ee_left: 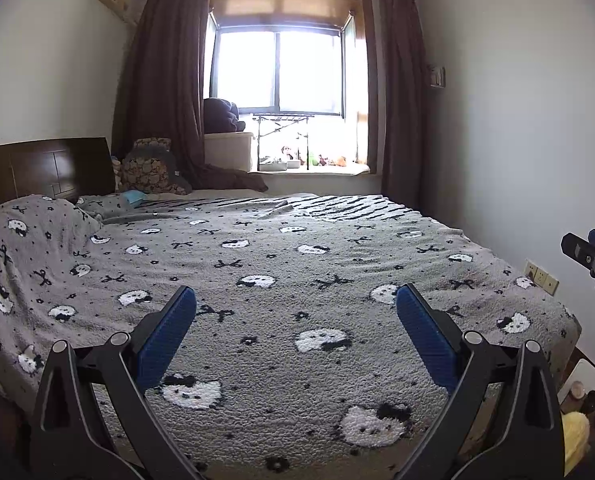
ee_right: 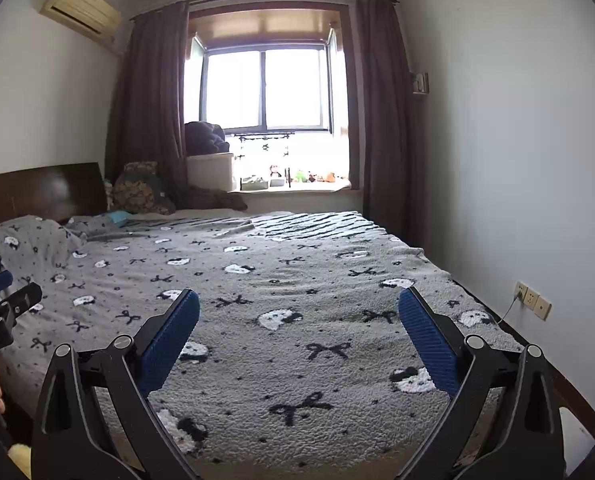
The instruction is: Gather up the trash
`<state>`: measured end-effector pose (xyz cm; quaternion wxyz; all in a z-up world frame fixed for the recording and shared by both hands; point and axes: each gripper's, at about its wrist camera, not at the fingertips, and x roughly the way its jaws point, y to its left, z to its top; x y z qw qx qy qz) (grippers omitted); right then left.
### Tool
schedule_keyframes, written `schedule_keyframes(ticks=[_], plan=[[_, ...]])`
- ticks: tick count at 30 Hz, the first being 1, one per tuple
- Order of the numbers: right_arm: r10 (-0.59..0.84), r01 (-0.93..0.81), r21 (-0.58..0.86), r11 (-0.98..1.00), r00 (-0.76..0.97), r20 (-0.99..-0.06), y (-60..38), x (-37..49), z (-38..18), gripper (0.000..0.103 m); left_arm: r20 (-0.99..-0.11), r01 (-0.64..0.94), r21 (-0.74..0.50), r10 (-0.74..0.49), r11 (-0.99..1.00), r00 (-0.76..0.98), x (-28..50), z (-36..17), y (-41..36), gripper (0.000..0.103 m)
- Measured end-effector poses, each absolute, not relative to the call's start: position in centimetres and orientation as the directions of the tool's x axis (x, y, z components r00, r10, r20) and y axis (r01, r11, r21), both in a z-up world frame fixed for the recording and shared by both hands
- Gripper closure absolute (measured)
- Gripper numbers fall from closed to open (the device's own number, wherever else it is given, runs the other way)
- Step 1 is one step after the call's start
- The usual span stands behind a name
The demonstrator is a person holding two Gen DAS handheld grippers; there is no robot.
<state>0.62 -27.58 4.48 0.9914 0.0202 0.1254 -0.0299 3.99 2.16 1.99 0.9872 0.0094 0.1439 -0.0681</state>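
Left gripper [ee_left: 296, 304]: jaws spread, empty, above bed [ee_left: 281, 256]. Right gripper [ee_right: 299, 308]: jaws spread, empty, above the same grey blanket [ee_right: 297, 272]. Trash: cannot tell which item.

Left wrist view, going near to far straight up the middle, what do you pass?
Left tongs → cat-print blanket → striped blanket → windowsill → window.

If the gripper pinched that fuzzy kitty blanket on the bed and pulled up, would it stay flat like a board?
Probably not. The blanket looks soft and fluffy and already drapes over a lump near the headboard, so it would likely sag and fold. It covers the whole bed, so lifting it all may feel heavy.
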Motion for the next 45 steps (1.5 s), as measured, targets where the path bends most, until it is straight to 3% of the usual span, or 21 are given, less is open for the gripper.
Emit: schedule_keyframes(ticks=[45], plan=[[-0.049, 0.057, 0.023, 0.998, 0.965, -0.256, -27.0, 1.3, 4.6, 0.003, -0.278, 0.087, -0.012, -0.087, 0.996, 0.957, 3.4, 3.1, 3.0, 0.008]])
